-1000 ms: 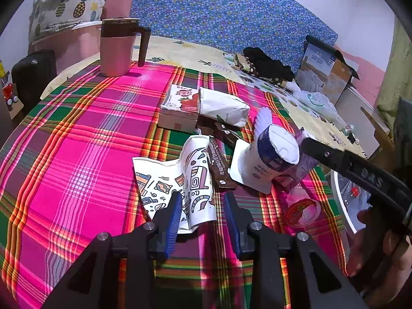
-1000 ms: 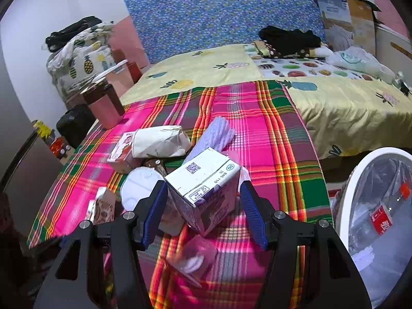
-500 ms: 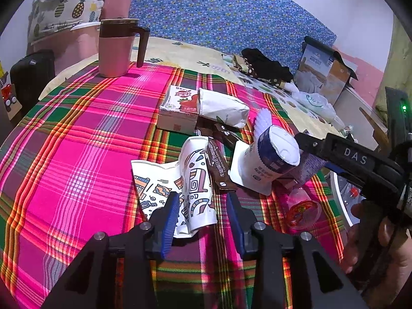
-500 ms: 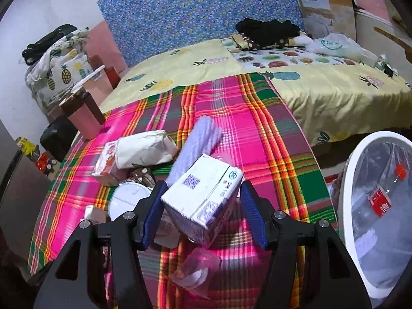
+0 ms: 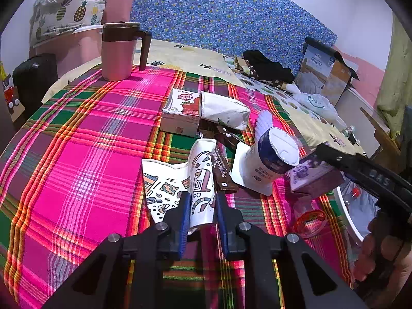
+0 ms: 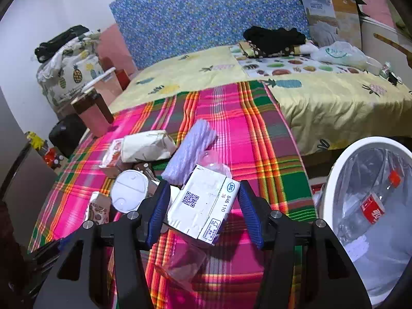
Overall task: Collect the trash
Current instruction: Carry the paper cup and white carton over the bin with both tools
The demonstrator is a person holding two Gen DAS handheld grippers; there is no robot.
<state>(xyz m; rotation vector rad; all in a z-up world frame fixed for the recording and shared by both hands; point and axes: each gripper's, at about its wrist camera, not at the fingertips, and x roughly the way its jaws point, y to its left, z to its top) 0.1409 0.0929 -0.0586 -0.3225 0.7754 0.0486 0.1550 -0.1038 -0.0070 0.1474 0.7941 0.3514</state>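
My left gripper (image 5: 202,209) is shut on the near end of a patterned white paper wrapper (image 5: 199,180) lying on the plaid cloth (image 5: 85,159). My right gripper (image 6: 203,212) is shut on a white and purple drink carton (image 6: 202,207), which also shows in the left wrist view (image 5: 312,173), held above the cloth's right side. On the cloth lie a white cup with a foil lid (image 5: 270,161), a brown bar wrapper (image 5: 222,170), a red and white milk carton (image 5: 181,112), a white paper bag (image 5: 222,110) and a clear plastic cup (image 5: 309,220). A white trash bin (image 6: 373,213) holds a plastic bottle.
A pink mug (image 5: 118,51) stands at the cloth's far left. A purple ribbed piece (image 6: 190,152) lies behind the carton. Beyond the cloth, a yellow bedsheet (image 6: 322,97) carries dark clothes, a plastic bag and a cardboard box. The bin stands right of the bed edge.
My left gripper's jaws have closed in onto the patterned wrapper. My right gripper has lifted the drink carton and moved it toward the bin side.
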